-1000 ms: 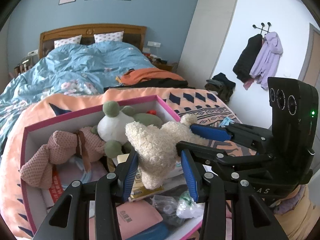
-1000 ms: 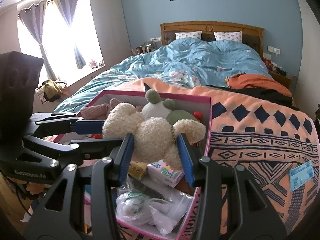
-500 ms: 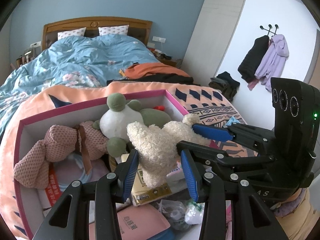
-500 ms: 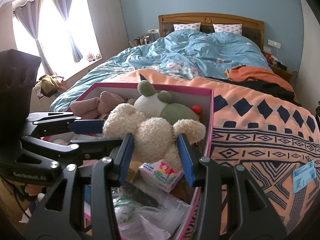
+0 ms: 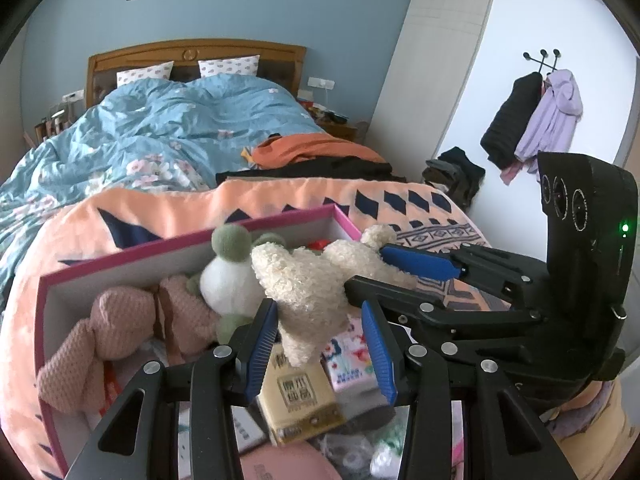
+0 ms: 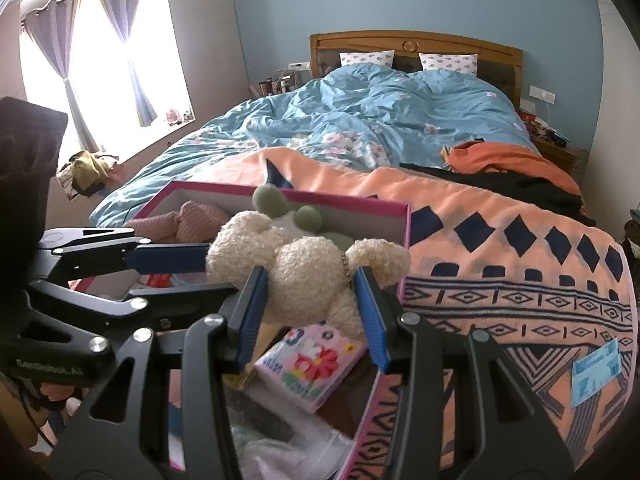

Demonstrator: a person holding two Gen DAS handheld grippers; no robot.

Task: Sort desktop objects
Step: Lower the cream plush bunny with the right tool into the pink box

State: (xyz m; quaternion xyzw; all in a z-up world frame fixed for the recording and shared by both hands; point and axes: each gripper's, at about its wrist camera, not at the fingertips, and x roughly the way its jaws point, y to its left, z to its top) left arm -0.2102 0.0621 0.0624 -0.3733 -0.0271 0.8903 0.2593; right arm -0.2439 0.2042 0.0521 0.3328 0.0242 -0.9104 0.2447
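Item: cream plush bear (image 5: 316, 288), held between both tools above the pink-rimmed box (image 5: 280, 220).

Grip: the right gripper (image 6: 310, 312) is closed on the bear's body, blue pads pressing either flank. The left gripper (image 5: 320, 344) brackets one dangling leg; whether its pads actually pinch the leg cannot be told, as a gap shows on the right side.

Change since a second ago: the bear sits higher against the box contents. More of the yellow packet (image 5: 298, 396) and the flowered tissue pack (image 6: 312, 364) now shows beneath it. The far rim of the box has dropped lower in both views. The grip on the bear looks unchanged.

Reading: the bear appears to be lifting out of the box rather than settling into it, so the sort likely has it bound elsewhere.

Remaining in the box: green-and-white frog plush (image 5: 228, 276), pink knitted plush (image 5: 120, 328), both undisturbed.
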